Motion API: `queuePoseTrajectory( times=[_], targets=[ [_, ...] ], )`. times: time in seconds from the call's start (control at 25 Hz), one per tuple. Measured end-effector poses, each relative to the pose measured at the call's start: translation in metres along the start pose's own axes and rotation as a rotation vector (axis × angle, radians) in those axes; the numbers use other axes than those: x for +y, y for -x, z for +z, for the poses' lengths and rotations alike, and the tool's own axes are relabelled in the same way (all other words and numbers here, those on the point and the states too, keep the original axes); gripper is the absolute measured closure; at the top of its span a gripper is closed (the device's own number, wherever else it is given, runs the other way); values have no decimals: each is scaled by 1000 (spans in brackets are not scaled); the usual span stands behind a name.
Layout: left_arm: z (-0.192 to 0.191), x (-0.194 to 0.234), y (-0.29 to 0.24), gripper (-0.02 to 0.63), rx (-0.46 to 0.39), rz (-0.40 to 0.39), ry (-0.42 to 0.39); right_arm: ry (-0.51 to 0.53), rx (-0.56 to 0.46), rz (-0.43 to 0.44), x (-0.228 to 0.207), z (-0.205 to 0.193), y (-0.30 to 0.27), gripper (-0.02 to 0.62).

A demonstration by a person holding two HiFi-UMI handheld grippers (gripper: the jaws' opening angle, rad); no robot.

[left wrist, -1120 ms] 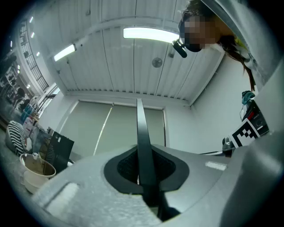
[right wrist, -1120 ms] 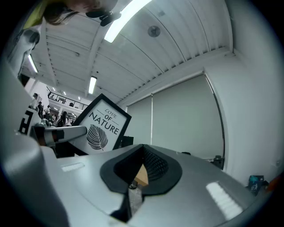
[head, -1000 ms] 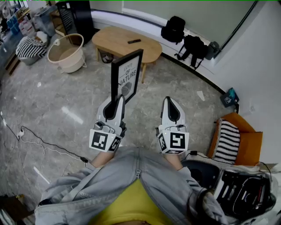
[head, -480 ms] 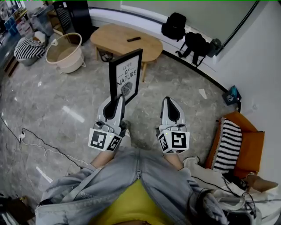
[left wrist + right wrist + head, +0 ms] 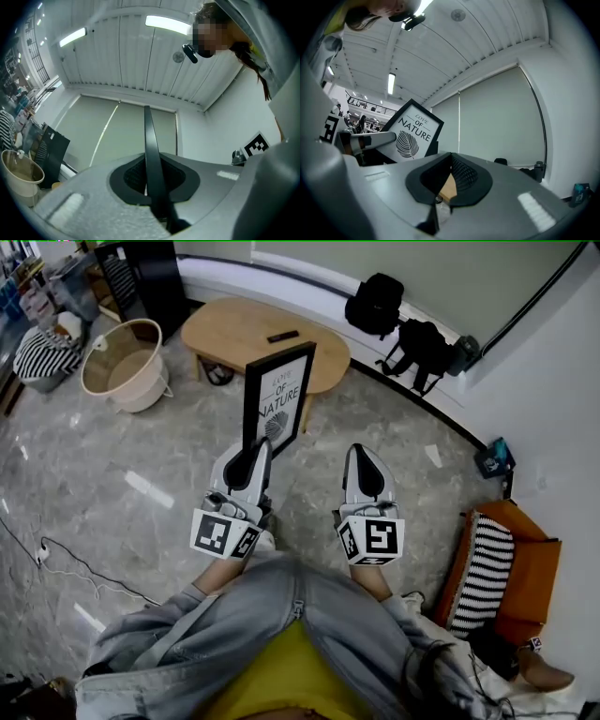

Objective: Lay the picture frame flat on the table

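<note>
My left tongs (image 5: 253, 460) are clamped narrow on the bottom edge of the black picture frame with a white leaf print (image 5: 277, 397) — it stands upright in the air above the grey marble floor (image 5: 141, 456), with the oval light-wood table (image 5: 234, 329) beyond it. My right tongs (image 5: 365, 463) hover just beside it — pressed together, with nothing between them.

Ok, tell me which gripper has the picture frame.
The left gripper, clamped on the picture frame's lower edge; the right gripper is shut on nothing.
</note>
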State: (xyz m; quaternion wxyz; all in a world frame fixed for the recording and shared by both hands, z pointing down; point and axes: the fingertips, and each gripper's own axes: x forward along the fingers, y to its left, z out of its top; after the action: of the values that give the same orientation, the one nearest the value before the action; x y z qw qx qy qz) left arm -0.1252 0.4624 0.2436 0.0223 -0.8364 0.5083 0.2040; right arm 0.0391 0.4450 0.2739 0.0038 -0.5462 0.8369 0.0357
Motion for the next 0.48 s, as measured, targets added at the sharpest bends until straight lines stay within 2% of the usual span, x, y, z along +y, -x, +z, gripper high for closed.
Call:
queuePoseTrajectory(
  times=[0.24,0.48],
  targets=[
    [-17,65,-71,575,12,-48,12,8,6,-53,-16,-6,-87,598],
    [-40,105,-124,575,37,-83,54,2,37,-118,-35,-19,-134,598]
  ],
)
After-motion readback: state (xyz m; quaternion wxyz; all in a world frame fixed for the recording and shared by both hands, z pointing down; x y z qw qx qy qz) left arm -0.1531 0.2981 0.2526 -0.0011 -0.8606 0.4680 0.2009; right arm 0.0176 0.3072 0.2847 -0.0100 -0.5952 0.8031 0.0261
